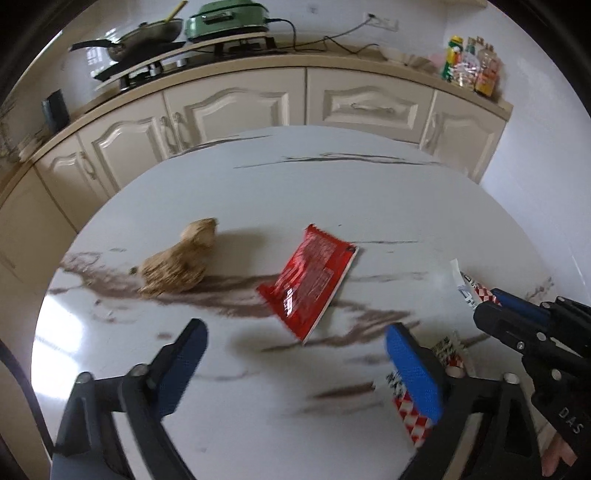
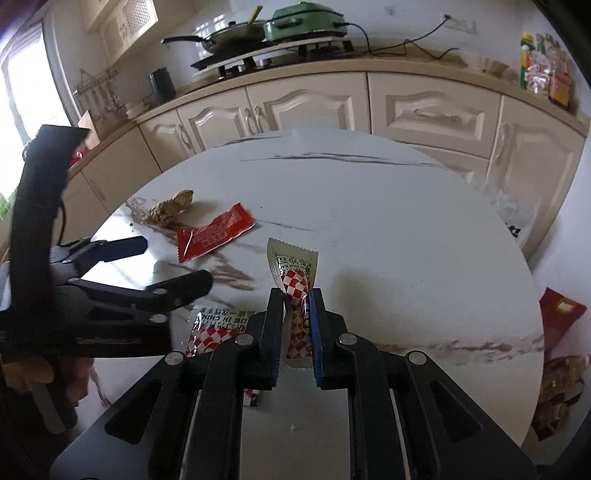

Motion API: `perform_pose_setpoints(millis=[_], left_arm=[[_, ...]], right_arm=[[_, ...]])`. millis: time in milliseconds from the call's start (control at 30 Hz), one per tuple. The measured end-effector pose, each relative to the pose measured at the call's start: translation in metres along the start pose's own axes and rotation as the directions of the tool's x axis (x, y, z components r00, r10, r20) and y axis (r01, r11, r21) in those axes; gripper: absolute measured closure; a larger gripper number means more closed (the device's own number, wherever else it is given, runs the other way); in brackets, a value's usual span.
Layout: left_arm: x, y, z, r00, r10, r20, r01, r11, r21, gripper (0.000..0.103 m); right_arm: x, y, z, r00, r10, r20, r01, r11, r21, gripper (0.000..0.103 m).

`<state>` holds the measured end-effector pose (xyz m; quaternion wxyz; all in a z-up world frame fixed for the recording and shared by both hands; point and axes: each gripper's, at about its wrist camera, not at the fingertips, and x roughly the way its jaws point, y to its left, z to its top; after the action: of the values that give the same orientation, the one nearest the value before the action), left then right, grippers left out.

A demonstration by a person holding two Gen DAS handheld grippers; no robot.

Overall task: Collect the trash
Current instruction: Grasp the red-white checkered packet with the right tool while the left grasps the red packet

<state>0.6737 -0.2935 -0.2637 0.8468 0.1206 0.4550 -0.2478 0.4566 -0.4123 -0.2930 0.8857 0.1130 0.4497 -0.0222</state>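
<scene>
On the round marble table [image 1: 332,192] lie a red wrapper [image 1: 310,280] and a crumpled brown paper wad [image 1: 177,266]. My left gripper [image 1: 295,339] hangs open just short of the red wrapper, nothing between its blue pads. A red-and-white checkered wrapper [image 1: 410,417] lies flat under its right finger. In the right wrist view my right gripper [image 2: 295,301] is shut on a second checkered wrapper [image 2: 291,269], which sticks up past the fingertips. The left gripper [image 2: 173,264] shows at the left there, over the flat checkered wrapper [image 2: 210,332].
Cream cabinets and a counter [image 2: 424,107] run behind the table, with a pan [image 2: 225,37], a green cooker [image 2: 306,20] and bottles [image 2: 546,70]. A red bag [image 2: 561,314] and other packets lie on the floor past the table's right edge.
</scene>
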Motion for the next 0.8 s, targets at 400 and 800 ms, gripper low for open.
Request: perform_pose_setpoints(millis=[400,800], left_arm=[[0.025,0.003,0.021,0.996,-0.075,0.051,0.071,0.994,0.078,0.064],[0.01,0.011,0.012,0.991,-0.123,0.049,0.119,0.99,0.068,0.089]], right_arm=[[0.004,-0.011,-0.001,0.998,0.062,-0.003,-0.062,0.997,0.049,0.089],[0.001,-0.008,-0.006,0.998,0.065,0.0,-0.065,0.996,0.063,0.089]])
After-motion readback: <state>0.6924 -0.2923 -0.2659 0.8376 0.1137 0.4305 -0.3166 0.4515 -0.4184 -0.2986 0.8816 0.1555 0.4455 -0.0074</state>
